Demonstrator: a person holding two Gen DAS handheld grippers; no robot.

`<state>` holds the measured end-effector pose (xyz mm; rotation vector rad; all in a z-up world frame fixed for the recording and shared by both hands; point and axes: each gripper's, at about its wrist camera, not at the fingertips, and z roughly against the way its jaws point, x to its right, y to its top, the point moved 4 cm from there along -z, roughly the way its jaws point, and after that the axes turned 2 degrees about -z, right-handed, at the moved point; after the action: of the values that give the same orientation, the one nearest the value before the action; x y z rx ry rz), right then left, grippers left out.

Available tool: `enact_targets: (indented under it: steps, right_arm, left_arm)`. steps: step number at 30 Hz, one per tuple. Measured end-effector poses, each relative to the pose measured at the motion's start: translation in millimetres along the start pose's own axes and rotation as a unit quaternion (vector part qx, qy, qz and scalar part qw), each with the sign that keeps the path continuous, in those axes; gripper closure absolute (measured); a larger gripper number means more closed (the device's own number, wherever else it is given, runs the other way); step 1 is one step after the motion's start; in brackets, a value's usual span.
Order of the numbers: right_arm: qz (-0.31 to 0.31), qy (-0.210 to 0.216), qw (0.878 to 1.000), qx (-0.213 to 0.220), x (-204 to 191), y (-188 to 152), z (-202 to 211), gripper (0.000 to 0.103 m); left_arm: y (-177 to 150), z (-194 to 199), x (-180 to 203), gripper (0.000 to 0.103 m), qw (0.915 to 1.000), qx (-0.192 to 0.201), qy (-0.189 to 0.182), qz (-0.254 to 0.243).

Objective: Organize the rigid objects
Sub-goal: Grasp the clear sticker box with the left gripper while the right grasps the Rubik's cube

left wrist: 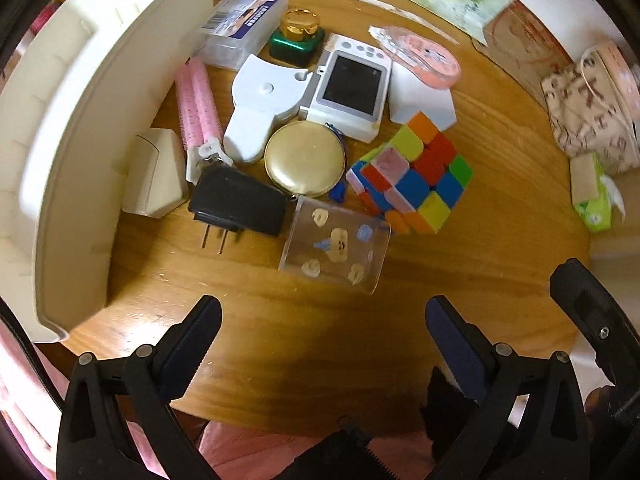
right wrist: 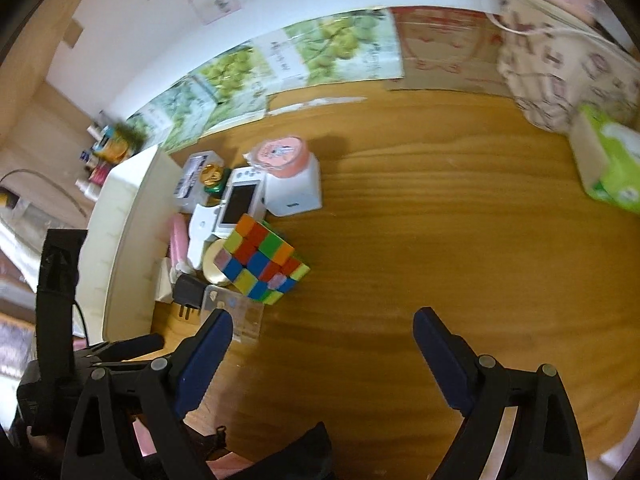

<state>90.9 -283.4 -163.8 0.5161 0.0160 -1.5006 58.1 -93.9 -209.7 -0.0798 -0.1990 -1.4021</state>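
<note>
A pile of small rigid objects lies on the wooden table [left wrist: 500, 216] beside a cream storage box [left wrist: 72, 152]. It includes a colour cube [left wrist: 412, 172], a clear acrylic block [left wrist: 336, 248], a black plug adapter [left wrist: 236, 200], a gold round tin [left wrist: 304, 158], a white handheld screen device [left wrist: 352, 88] and pink tubes [left wrist: 198, 108]. My left gripper [left wrist: 322, 328] is open and empty, just short of the acrylic block. My right gripper [right wrist: 322, 332] is open and empty over bare wood, right of the cube [right wrist: 264, 264]; its left finger is near the acrylic block [right wrist: 236, 312].
A patterned bag [left wrist: 588, 112] and a green tissue pack [left wrist: 592, 196] sit at the table's right side. A pink tape roll [right wrist: 280, 156] rests on a white block. Printed cardboard [right wrist: 280, 60] leans along the back wall. The right gripper's body shows in the left wrist view [left wrist: 592, 312].
</note>
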Motion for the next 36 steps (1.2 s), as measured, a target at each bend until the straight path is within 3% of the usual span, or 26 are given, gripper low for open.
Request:
enact_targets:
  steps: [3, 11, 27, 36]
  right_arm:
    - [0.022, 0.023, 0.999, -0.006, -6.6, 9.4, -8.5, 0.011]
    - [0.045, 0.069, 0.996, -0.039, -18.2, 23.8, -35.1, 0.011]
    - [0.135, 0.081, 0.982, -0.105, -39.3, 39.8, -85.8, 0.011]
    - [0.142, 0.079, 0.977, -0.139, -39.8, 37.3, -104.4, 0.011]
  left_arm:
    - [1.0, -7.2, -5.3, 0.001, 0.9994, -0.003, -0.019, 0.028]
    - [2.7, -23.6, -7.2, 0.003, 0.9976, -0.015, -0.017, 0.065]
    - [21.2, -54.3, 9.2, 0.012, 0.9981, -0.044, 0.007, 0.042]
    - [44.3, -55.6, 13.5, 0.02, 0.9994, -0.014, 0.022, 0.022]
